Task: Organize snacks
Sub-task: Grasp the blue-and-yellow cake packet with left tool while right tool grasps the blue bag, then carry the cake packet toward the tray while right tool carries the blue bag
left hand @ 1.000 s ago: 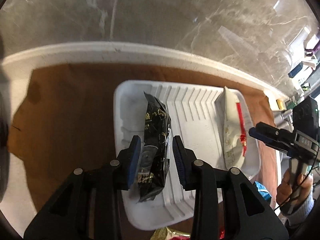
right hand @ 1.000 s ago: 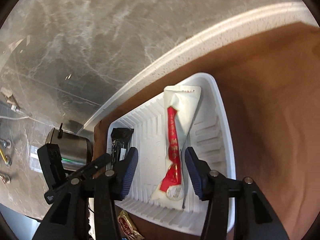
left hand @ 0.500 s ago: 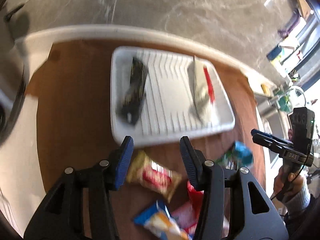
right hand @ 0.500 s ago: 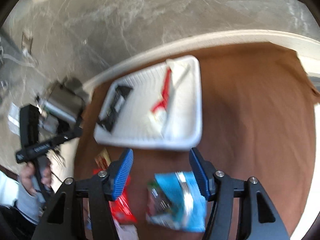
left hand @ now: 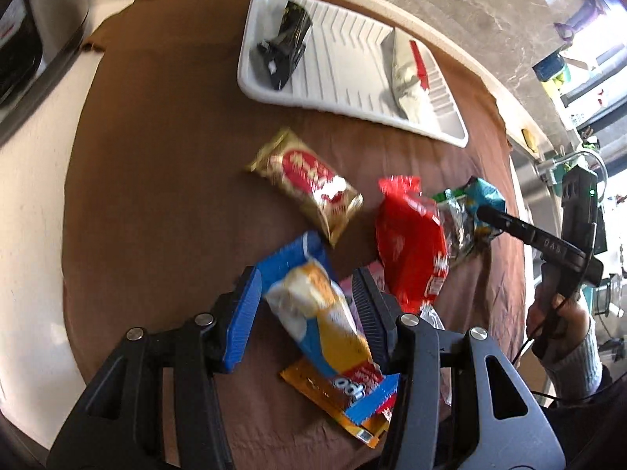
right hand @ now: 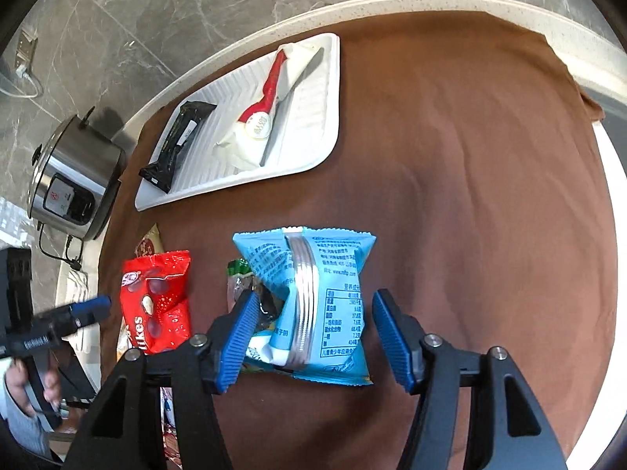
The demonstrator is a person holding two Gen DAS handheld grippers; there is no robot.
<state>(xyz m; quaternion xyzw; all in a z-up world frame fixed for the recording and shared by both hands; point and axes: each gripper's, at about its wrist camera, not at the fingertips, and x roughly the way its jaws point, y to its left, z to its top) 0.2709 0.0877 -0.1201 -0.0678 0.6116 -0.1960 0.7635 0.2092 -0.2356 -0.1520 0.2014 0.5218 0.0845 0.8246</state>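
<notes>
Jaws of both grippers stand apart: left gripper (left hand: 309, 315) straddles blue-orange packet (left hand: 327, 321), right gripper (right hand: 315, 337) straddles light-blue packet (right hand: 313, 301); lower squarely, then close across each middle.

Both wrist views look steeply down past their own fingers, close over the worktop (left hand: 164, 180); both share the tray (left hand: 345, 94) (right hand: 313, 149) at its far edge.

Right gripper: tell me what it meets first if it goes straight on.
Probably the light blue snack packet, lying on the brown cloth between the open right gripper fingers; depth is unclear.
</notes>
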